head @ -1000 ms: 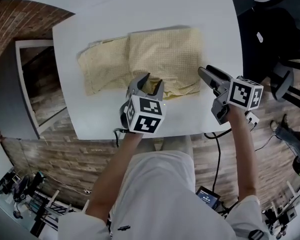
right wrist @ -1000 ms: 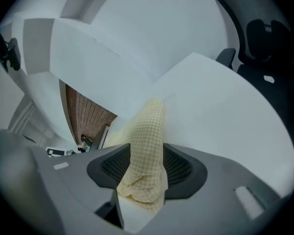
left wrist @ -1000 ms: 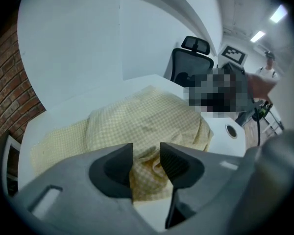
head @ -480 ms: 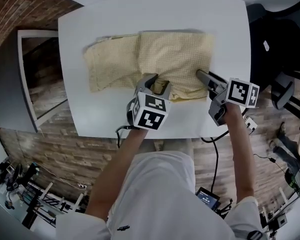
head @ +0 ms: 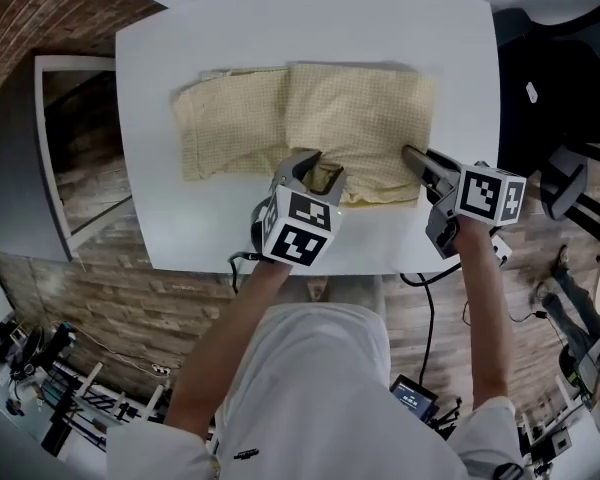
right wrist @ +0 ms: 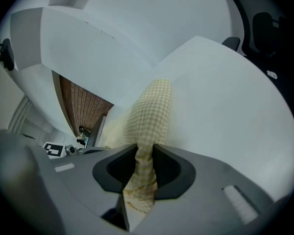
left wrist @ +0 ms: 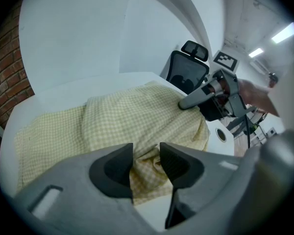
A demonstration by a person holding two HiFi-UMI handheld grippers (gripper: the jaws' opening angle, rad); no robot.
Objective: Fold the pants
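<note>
Nearest, the left gripper sits at the near edge of the pants. Its fingers stand apart, and a bunched bit of the yellow checked cloth rises between them, not clamped. Just to its right, the right gripper is at the pants' near right corner. Its fingers are closing, with a fold of the fabric pinched between the pads. The pants lie partly folded across the middle of the white table, a doubled layer on the right and a single layer trailing left. Beyond the table's right side stands a black office chair.
</note>
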